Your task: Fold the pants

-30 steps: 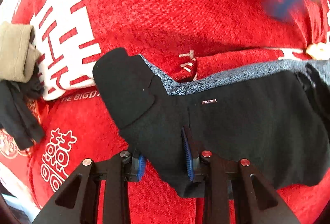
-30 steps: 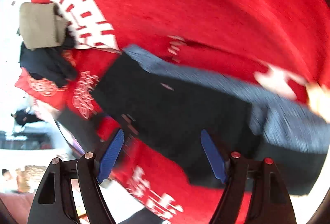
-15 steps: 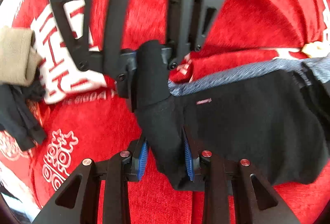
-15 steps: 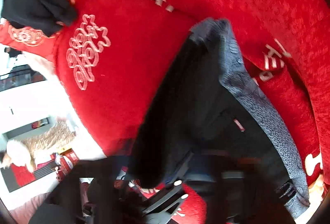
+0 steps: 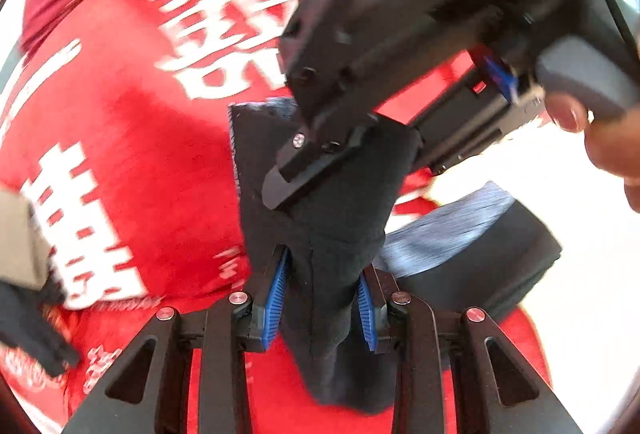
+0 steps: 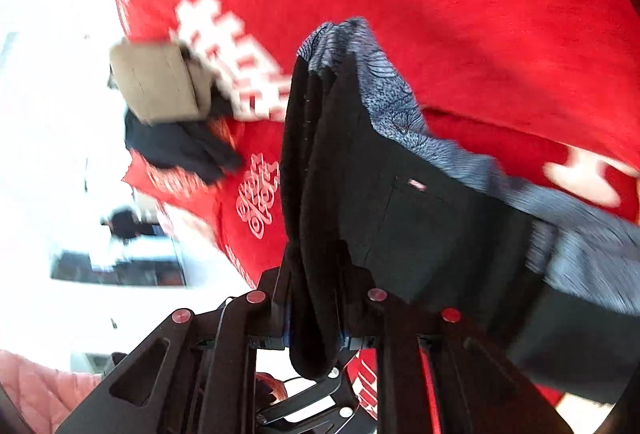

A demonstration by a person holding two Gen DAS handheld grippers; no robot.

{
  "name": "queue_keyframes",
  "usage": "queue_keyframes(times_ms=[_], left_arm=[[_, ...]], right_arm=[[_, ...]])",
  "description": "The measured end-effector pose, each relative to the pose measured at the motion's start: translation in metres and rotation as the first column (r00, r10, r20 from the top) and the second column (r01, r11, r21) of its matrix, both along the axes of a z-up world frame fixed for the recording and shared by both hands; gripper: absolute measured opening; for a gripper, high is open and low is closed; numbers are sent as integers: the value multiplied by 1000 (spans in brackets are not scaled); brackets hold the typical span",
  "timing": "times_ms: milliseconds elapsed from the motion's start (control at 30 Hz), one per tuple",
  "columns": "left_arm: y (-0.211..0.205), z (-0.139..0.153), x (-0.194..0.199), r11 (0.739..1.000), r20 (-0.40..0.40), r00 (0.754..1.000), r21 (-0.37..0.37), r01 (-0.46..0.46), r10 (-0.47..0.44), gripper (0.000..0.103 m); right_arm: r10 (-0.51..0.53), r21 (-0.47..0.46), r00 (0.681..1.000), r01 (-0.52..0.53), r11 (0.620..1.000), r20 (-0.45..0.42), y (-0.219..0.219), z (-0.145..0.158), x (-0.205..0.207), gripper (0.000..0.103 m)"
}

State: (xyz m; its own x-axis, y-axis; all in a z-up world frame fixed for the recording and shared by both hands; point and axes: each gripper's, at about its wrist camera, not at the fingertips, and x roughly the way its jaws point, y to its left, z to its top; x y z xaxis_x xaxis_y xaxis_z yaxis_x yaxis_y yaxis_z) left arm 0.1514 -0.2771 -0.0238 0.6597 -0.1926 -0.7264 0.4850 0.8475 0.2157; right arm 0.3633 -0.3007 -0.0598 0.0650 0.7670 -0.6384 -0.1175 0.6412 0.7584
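Black pants (image 5: 320, 218) bunched at frame center, pinched by left gripper (image 5: 320, 300) and right gripper (image 6: 312, 318); folded tan cloth (image 6: 154, 86) upper left on red blanket (image 6: 480, 14).

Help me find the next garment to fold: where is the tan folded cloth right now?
In the right wrist view, the tan folded cloth sits left of the lifted black pants, on the red blanket near its edge, atop a crumpled dark garment.
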Motion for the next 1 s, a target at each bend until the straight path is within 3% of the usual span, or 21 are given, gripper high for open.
queue_keyframes(times_ms=[167, 300, 400, 433, 500, 533, 600, 700, 767, 900, 1000], left_arm=[[-90, -20, -20, 989, -64, 987, 14, 148, -147, 33], [-142, -72, -35, 971, -148, 965, 78, 228, -215, 33], [-161, -111, -41, 952, -245, 945, 161, 261, -218, 33], [-160, -116, -43, 947, -254, 943, 184, 263, -213, 39], [-152, -112, -44, 950, -280, 936, 162, 265, -214, 51], [-144, -106, -44, 953, -286, 935, 153, 260, -209, 67], [-127, -91, -43, 963, -282, 940, 134, 234, -189, 83], [-97, -68, -31, 979, -293, 947, 113, 171, -131, 83], [-71, -63, -11, 990, -320, 947, 120, 70, -28, 83], [-29, -76, 27, 981, -394, 902, 146, -129, 178, 83], [-10, -90, 43, 965, -433, 864, 158, -207, 256, 83]], right_arm=[[-196, 28, 981, 196, 980, 5, -122, 2, -45, 19], [-325, 30, 944, 327, 945, -61, -193, -34, -76, 19], [-367, -26, 924, 366, 930, -109, -231, -82, -93, 19], [-378, -51, 916, 374, 926, -136, -239, -103, -97, 19], [-386, -82, 905, 377, 922, -177, -240, -134, -102, 19], [-385, -87, 904, 375, 923, -187, -238, -146, -108, 20], [-393, -82, 904, 385, 919, -169, -238, -150, -114, 20], [-403, -136, 904, 386, 912, -139, -238, -143, -118, 22], [-395, -212, 913, 369, 905, -98, -239, -132, -117, 23], [-392, -405, 920, 358, 842, -2, -238, -106, -120, 26], [-418, -392, 908, 397, 830, 35, -237, -83, -130, 26]])
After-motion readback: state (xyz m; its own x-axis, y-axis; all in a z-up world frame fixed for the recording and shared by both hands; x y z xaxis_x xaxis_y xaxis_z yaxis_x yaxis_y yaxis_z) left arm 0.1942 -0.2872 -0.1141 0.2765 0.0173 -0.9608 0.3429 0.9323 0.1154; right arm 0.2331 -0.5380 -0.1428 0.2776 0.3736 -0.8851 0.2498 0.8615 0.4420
